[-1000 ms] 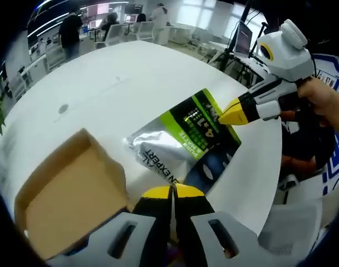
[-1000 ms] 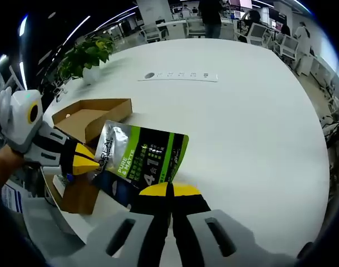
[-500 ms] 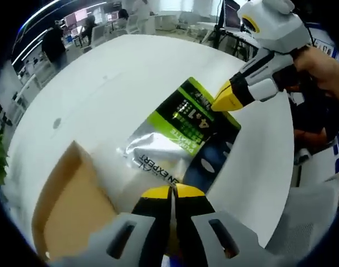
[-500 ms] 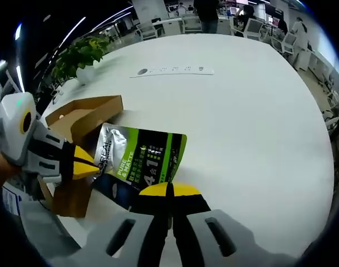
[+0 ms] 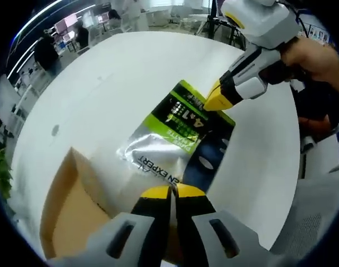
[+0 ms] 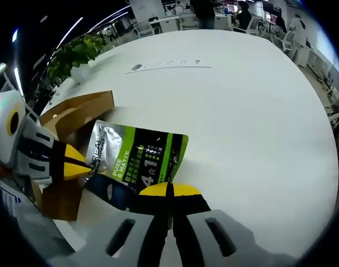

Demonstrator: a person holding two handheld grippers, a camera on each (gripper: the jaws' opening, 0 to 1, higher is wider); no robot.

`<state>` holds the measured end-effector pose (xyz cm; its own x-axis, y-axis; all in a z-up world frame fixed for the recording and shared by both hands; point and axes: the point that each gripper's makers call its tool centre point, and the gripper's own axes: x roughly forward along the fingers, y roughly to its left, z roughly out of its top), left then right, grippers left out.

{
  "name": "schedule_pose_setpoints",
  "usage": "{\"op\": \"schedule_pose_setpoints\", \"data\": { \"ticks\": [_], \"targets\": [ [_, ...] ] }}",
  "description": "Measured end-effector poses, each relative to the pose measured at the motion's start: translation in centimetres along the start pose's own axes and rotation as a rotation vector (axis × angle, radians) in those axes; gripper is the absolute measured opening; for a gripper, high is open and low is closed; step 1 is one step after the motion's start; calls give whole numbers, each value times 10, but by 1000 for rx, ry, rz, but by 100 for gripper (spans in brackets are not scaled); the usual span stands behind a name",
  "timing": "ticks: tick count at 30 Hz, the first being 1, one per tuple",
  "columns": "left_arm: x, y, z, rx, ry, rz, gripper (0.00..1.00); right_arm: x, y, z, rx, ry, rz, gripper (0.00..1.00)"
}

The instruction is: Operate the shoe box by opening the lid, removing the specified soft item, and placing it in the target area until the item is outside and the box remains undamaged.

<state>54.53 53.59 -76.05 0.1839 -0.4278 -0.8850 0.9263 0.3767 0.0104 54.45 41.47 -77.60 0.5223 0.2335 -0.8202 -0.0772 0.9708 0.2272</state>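
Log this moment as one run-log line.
phase: carrying | item: pouch out of cardboard box | left gripper: shut on pouch | right gripper: shut on pouch | below: white table

Ahead of the right claw (image 6: 170, 189), beyond the pouch (image 6: 137, 158), the white surface (image 6: 252, 111) lies open. The cardboard box (image 6: 69, 119) blocks its left, beside the left claw (image 6: 80, 162).
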Motion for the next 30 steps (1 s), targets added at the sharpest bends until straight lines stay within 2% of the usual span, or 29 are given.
{"op": "schedule_pose_setpoints", "data": {
  "ticks": [12, 15, 24, 30],
  "targets": [
    [-5, 1, -2, 16, -9, -3, 0, 12, -3, -8, 1, 16, -22, 0],
    [-7, -2, 3, 16, -21, -14, 1, 13, -3, -9, 34, 10, -18, 0],
    [-21, -8, 12, 12, -70, -36, 3, 18, -6, -12, 37, 6, -26, 0],
    [-37, -8, 18, -26, -132, -67, 5, 20, -7, -10, 34, 5, -28, 0]
  ]
}}
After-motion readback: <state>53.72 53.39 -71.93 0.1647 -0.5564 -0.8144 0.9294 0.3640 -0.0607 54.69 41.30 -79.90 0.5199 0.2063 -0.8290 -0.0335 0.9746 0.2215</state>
